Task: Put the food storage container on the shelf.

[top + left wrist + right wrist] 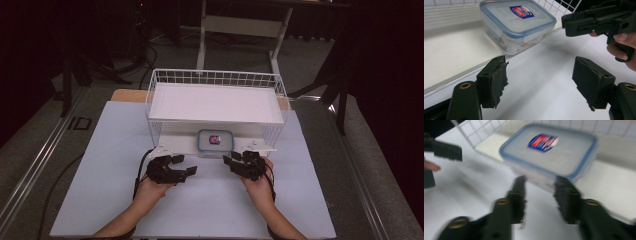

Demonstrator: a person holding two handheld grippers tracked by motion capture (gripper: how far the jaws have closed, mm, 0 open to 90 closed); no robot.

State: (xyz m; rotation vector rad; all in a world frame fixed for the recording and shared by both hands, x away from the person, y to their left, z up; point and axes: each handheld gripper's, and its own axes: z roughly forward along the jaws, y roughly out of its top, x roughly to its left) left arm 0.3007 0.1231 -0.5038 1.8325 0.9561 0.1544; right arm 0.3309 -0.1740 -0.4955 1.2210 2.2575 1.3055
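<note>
Flanking a blue-rimmed lidded food container (215, 141) at twelve o'clock on the desk (200, 205), left claw (186, 170) and right claw (231, 161) gape empty.

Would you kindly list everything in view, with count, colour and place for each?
Food container: one, clear with a blue-rimmed lid and a red and blue label, on the lower level of the rack, at its front edge.
Wire rack: one, white, two levels, at the far middle of the mat.
Mat: one, pale blue-white, covering the table.
Table frame: one, white, on the floor behind.
Left gripper: one, black, on the mat in front of the rack, left of the container, jaws open with nothing between them.
Right gripper: one, black, right of the container, jaws apart, empty.
Hands: two, each holding a gripper, forearms coming in from the near edge.
</note>
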